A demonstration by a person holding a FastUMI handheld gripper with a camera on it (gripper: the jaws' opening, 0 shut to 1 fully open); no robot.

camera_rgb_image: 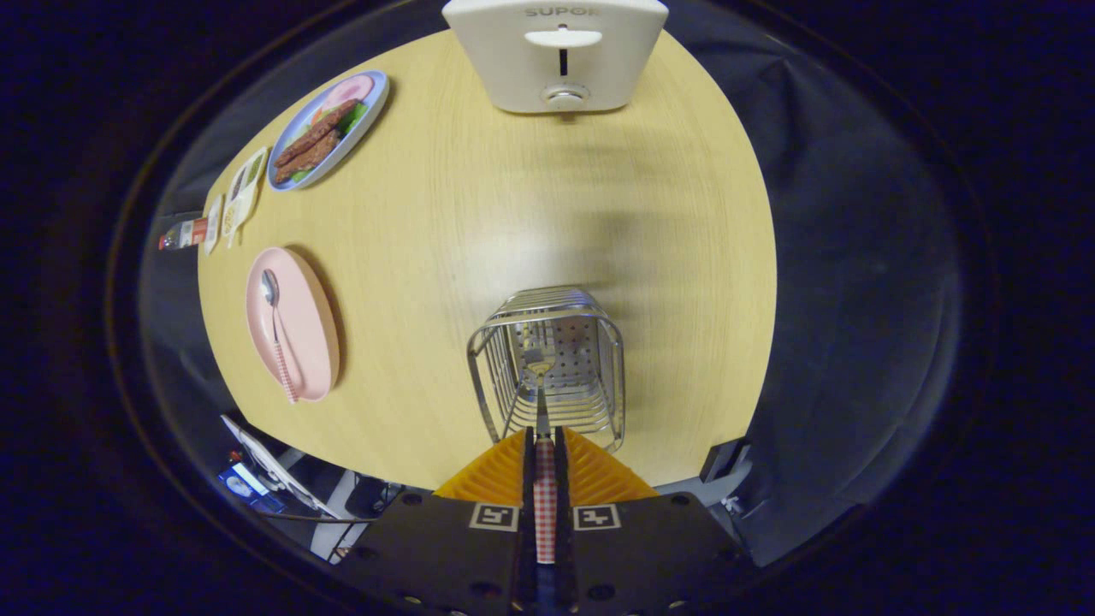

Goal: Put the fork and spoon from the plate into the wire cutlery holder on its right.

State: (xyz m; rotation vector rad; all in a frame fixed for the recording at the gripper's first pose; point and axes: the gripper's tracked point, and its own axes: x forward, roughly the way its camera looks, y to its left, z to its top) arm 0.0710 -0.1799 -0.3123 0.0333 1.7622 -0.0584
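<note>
My gripper point(545, 438) is shut on the fork point(541, 389) by its red-checked handle, which runs back between the orange fingers point(496, 475). The fork's tines point down into the open top of the wire cutlery holder point(547, 364), which stands on the wooden table just ahead of the fingers. Well off to the left of the holder lies the pink plate point(308, 329), with the spoon point(277, 329) on it, its bowl at the far end and its checked handle nearer me.
A white toaster point(556, 56) stands at the far edge of the table point(479, 205). A blue plate with food point(325, 128) sits far left, with sachets point(239, 192) between it and the pink plate. The table's near edge runs just under the holder.
</note>
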